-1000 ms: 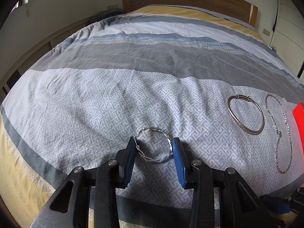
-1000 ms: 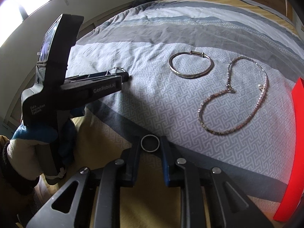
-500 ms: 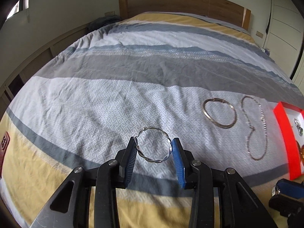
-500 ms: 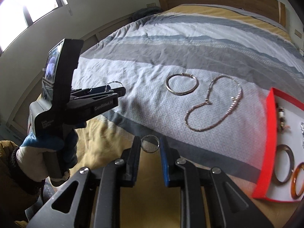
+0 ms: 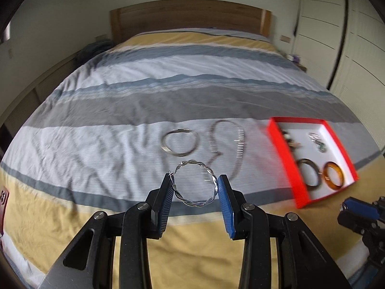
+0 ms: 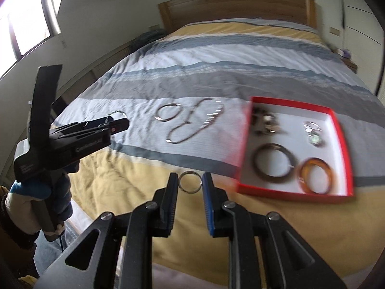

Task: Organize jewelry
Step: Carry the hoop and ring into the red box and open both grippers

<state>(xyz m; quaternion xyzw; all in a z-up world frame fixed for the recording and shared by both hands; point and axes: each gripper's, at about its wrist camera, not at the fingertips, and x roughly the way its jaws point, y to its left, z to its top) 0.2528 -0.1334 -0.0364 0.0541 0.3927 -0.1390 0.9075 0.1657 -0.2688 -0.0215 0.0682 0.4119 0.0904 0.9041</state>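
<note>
- The bed [image 5: 134, 110] filled both views, under a crumpled woven cover in broad grey, white, blue and yellow bands, with a flat wooden headboard [image 5: 190, 16] at the far end.
- A shallow square red box [image 6: 336, 130] with a white floor lay on the cover to the right; it held a dark round bangle [image 6: 274, 160], an amber bangle [image 6: 314, 175] touching it, and smaller blurred pieces.
- The left tongs [image 5: 195, 189], black with ribbed blue pads, were part open and clamped on a twisted silver hoop [image 5: 192, 184], held above the cover across its width.
- The right tongs [image 6: 190, 180] stood narrower, pinching a plain thin metal ring [image 6: 190, 181] by its two sides, in the air near the box's front left corner.
- A gloved hand [image 6: 36, 200] gripped the left tool's handle.
- A thin round silver bangle [image 5: 180, 142] lay flat on the white band, left of the box.
- Between it and the box a fine chain [image 5: 231, 144] lay in a loose loop.
</note>
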